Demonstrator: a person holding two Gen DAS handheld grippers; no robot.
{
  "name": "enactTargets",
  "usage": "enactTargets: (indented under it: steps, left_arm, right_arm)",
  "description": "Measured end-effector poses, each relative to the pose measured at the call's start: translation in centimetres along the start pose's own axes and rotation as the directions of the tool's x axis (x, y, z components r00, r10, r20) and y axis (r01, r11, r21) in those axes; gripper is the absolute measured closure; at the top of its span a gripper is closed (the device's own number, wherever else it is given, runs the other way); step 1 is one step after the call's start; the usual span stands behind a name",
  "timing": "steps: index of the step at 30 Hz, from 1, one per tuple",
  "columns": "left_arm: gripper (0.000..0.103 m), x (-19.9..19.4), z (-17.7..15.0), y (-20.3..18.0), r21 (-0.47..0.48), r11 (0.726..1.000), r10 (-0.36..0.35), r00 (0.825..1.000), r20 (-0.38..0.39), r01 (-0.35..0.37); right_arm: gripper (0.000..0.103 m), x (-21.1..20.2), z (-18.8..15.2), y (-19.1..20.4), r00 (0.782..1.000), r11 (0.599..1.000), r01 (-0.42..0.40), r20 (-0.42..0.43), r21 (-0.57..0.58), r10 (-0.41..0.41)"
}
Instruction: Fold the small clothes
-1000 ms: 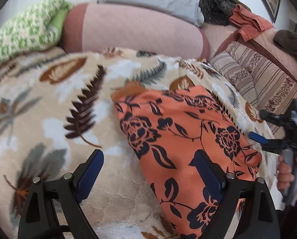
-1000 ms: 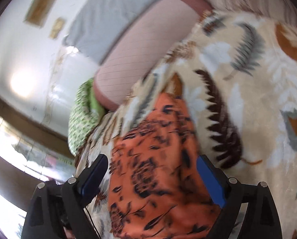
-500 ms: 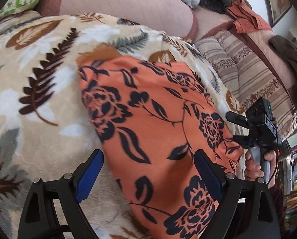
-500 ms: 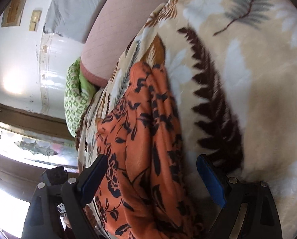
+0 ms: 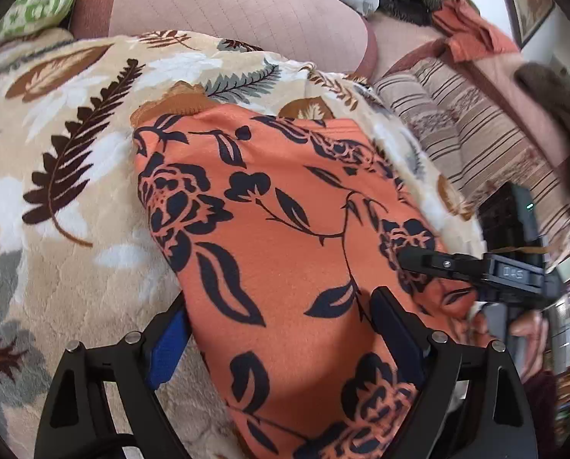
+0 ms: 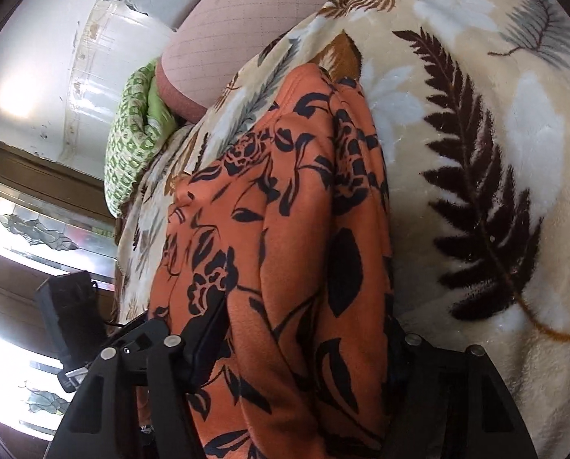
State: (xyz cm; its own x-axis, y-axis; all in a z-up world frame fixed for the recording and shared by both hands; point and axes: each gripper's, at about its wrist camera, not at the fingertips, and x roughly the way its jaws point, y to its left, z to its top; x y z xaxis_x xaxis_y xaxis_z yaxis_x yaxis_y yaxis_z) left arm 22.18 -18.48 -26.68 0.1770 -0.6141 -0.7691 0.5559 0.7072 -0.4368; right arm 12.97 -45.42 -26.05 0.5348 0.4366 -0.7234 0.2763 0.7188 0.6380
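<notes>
- Cloth first: the orange floral garment (image 5: 285,260) lies flat on the leaf-print blanket (image 5: 67,199), its near end running in between the fingers of both claws.
- Left gripper (image 5: 281,338) stands spread wide, one blue pad off the garment's left edge on the blanket, the other over the cloth; nothing is pinched yet, I'd say it is lining up on the near hem.
- Right gripper (image 6: 304,344) is closing, a thick bunch of the orange fabric (image 6: 285,267) between its jaws; whether the pads press the cloth already I cannot tell.
- Both claws sit at the same near end, likely so the hem can be lifted and carried forward over the far end.
- Beyond the garment's far edge, ahead of the claws, comes a pink bolster (image 5: 239,11), with a green patterned pillow (image 5: 36,4) off to its left.
- Farther right, a striped cushion (image 5: 476,134).
</notes>
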Motion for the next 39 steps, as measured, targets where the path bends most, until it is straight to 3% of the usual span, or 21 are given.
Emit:
enactTargets:
  steps: [6, 9, 11, 17, 21, 27, 39]
  left_arm:
    - [0.014, 0.1, 0.1, 0.2, -0.02, 1.0, -0.005, 1.0, 0.022, 0.005]
    - [0.028, -0.5, 0.2, 0.3, -0.018, 1.0, 0.005, 0.999, 0.054, -0.004]
    - [0.045, -0.9, 0.3, 0.2, -0.006, 1.0, 0.017, 0.997, 0.073, -0.016]
    - [0.056, -1.8, 0.6, 0.3, -0.006, 1.0, 0.018, 0.995, 0.099, -0.018]
    - [0.058, -2.4, 0.6, 0.1, -0.002, 1.0, 0.028, 0.993, 0.112, -0.028]
    - [0.058, -4.3, 0.4, -0.4, 0.027, 0.994, 0.104, 0.984, 0.143, -0.109]
    - [0.058, -9.8, -0.6, 0.7, 0.018, 0.975, 0.209, 0.946, 0.247, -0.22]
  right_arm:
    - [0.035, 0.5, 0.0, 0.6, 0.999, 0.999, 0.034, 0.017, -0.022, -0.034]
    - [0.041, 0.6, -0.3, 1.1, 0.999, 0.998, 0.046, 0.028, -0.038, -0.045]
    - [0.046, 0.3, -0.4, 1.2, 0.998, 0.998, 0.049, 0.035, -0.051, -0.047]
    - [0.054, -0.1, -0.7, 3.2, 0.994, 0.989, 0.093, 0.067, -0.114, -0.085]
    - [0.056, -0.6, -1.0, 4.5, 0.99, 0.982, 0.119, 0.09, -0.149, -0.107]
    - [0.057, -0.5, -1.5, 6.3, 0.989, 0.973, 0.129, 0.09, -0.189, -0.114]
    - [0.058, 0.2, -2.8, 11.1, 0.992, 0.962, 0.079, 0.114, -0.262, -0.051]
